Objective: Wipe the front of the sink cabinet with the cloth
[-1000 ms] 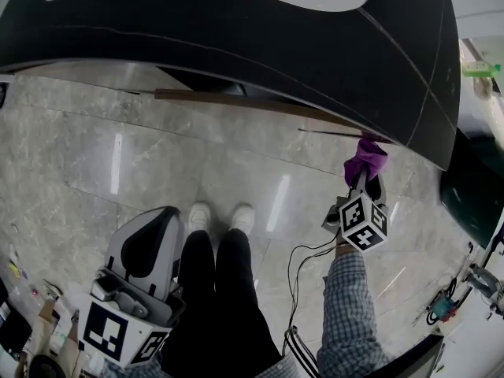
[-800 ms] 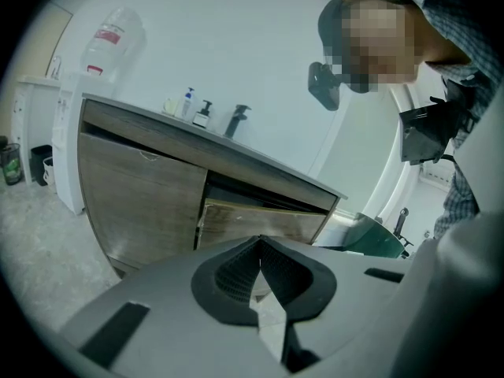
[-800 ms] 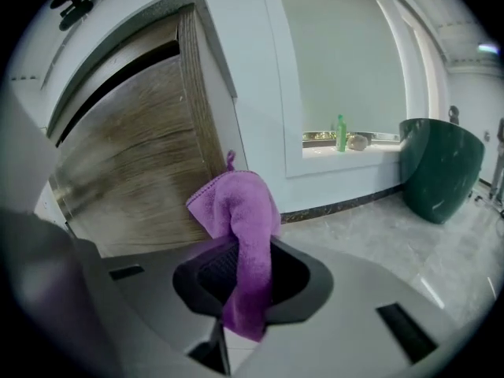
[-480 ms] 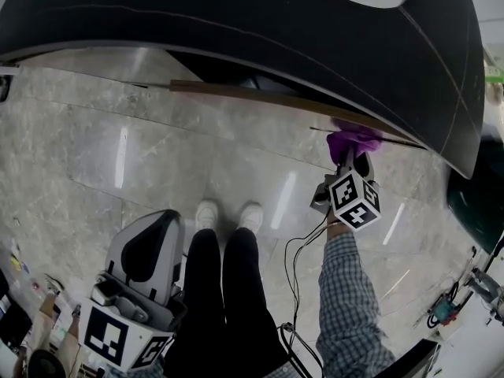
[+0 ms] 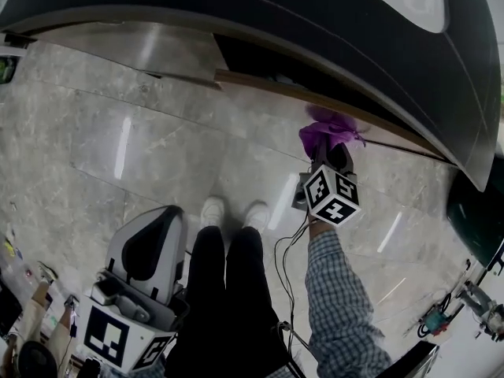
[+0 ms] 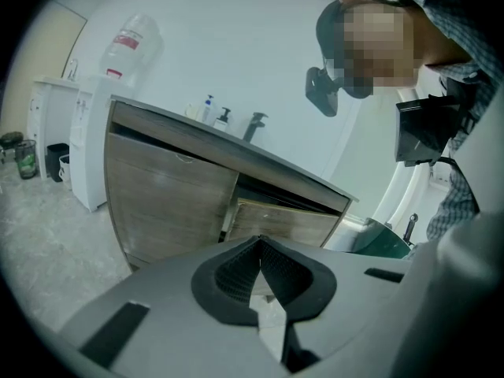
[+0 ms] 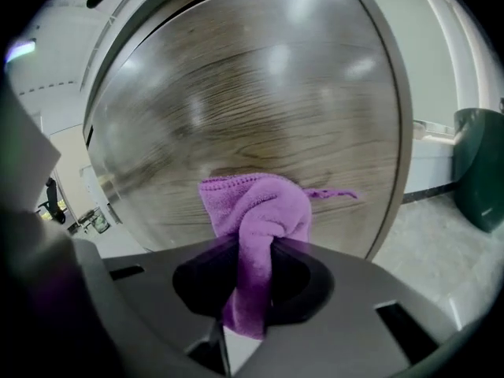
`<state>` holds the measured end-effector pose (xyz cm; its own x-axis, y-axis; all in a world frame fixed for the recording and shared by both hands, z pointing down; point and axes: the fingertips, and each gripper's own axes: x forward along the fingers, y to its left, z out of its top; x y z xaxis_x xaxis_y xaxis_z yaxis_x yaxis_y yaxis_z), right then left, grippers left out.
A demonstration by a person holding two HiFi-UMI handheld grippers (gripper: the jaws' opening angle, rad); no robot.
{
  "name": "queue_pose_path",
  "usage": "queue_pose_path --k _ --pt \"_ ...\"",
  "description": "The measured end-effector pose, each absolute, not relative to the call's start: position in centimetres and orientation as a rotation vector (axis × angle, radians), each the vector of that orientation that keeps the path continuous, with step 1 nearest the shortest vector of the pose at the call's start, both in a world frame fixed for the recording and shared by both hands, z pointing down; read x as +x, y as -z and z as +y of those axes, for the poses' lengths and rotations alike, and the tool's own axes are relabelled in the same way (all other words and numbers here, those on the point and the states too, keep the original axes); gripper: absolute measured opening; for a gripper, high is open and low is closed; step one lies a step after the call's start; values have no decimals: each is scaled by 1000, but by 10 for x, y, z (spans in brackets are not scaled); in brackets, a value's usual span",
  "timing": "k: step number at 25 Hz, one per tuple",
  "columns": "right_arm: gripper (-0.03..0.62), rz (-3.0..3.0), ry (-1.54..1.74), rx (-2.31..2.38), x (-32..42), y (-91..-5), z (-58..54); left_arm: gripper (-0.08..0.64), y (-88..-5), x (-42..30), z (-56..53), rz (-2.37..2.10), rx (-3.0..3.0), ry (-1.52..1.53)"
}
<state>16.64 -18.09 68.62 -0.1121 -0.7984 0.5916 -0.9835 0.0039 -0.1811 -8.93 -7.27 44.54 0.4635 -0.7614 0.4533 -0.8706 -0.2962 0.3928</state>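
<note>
Cloth (image 7: pixel 256 207), purple, pinched in right gripper (image 7: pixel 253 246), against wooden cabinet front (image 7: pixel 260 109); left gripper (image 6: pixel 260 242) closed, empty. Red water-jug label (image 6: pixel 126 41) unreadable.

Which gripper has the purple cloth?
The right gripper: its jaws are shut on the cloth, held at the wooden cabinet front. The left gripper is shut with nothing in it.

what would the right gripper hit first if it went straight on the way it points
The wood-grain cabinet front, straight ahead. The purple cloth clamped in the right gripper would meet it first; it looks close, but depth is unclear.
</note>
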Motion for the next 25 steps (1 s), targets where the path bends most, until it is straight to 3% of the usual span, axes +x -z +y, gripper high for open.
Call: queue_pose_path --k 19,25 --pt "77 -2236 -812 1448 -54 -707 -186 11 -445 -200 -28 -1582 1929 -186" --pt "77 -2333 -883 1325 -102 -663 -159 11 -417 -197 -4 -1555 1912 -150"
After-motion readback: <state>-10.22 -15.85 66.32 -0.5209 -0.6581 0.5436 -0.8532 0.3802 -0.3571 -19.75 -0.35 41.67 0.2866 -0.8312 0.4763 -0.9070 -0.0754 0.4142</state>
